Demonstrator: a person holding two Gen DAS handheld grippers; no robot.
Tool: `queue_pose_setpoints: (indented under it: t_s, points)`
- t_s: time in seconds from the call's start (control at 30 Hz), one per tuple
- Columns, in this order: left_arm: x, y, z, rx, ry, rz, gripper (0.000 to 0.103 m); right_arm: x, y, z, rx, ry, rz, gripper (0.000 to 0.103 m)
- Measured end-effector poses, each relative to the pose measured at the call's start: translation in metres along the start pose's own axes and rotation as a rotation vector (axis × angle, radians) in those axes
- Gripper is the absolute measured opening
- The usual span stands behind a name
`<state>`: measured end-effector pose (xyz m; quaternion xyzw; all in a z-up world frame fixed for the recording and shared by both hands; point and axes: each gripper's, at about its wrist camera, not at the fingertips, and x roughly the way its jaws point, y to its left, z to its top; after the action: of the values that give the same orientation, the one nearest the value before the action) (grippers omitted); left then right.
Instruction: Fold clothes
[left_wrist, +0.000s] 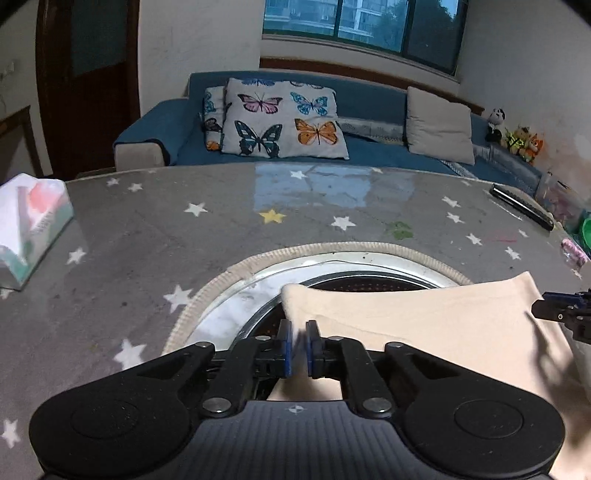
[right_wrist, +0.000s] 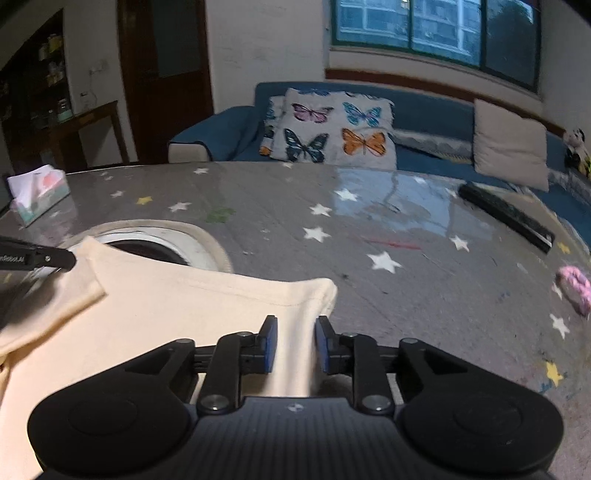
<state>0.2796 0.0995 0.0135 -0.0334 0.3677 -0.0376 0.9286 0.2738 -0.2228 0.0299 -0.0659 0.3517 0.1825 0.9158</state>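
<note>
Cream garment (left_wrist: 424, 325) cut off below; left claw (left_wrist: 299, 345) nearly closed.

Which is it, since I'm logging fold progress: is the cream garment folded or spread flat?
Partly folded: the cream garment shows a doubled layer at its left corner and a bunched right edge. How many folds, cannot tell.
</note>
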Motion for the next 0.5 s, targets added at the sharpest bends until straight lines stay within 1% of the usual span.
queue_pose_setpoints:
  t_s: [0.03,0.07,0.13,0.17,0.2,0.27,0.3,0.37,0.5]
  points:
    - [-0.007,-0.003,-0.002,0.01,-0.01,-0.009,0.016,-0.006,0.003,-0.001,-0.017,-0.005,0.002,0.033]
    - [-0.012,-0.008,-0.004,0.025,-0.016,-0.02,0.018,-0.012,0.006,-0.002,-0.034,-0.01,0.004,0.035]
    - [-0.018,-0.022,-0.01,0.063,-0.018,-0.049,0.032,-0.022,0.013,-0.004,-0.052,-0.01,0.02,0.036]
    - [-0.021,-0.029,-0.013,0.083,-0.018,-0.064,0.034,-0.027,0.017,-0.006,-0.059,-0.007,0.032,0.036]
    - [-0.021,-0.038,-0.016,0.109,-0.014,-0.076,0.035,-0.031,0.02,-0.008,-0.065,-0.005,0.042,0.037]
    - [-0.015,-0.053,-0.021,0.165,-0.003,-0.062,0.035,-0.04,0.029,-0.014,-0.084,0.006,0.074,0.039]
    - [-0.011,-0.058,-0.022,0.177,0.008,-0.06,0.035,-0.044,0.033,-0.017,-0.095,0.011,0.085,0.039]
    - [-0.002,-0.065,-0.024,0.184,0.028,-0.058,0.035,-0.052,0.041,-0.023,-0.115,0.016,0.103,0.04]
    - [0.01,-0.068,-0.023,0.164,0.03,-0.032,0.035,-0.067,0.05,-0.035,-0.129,0.019,0.134,0.04]
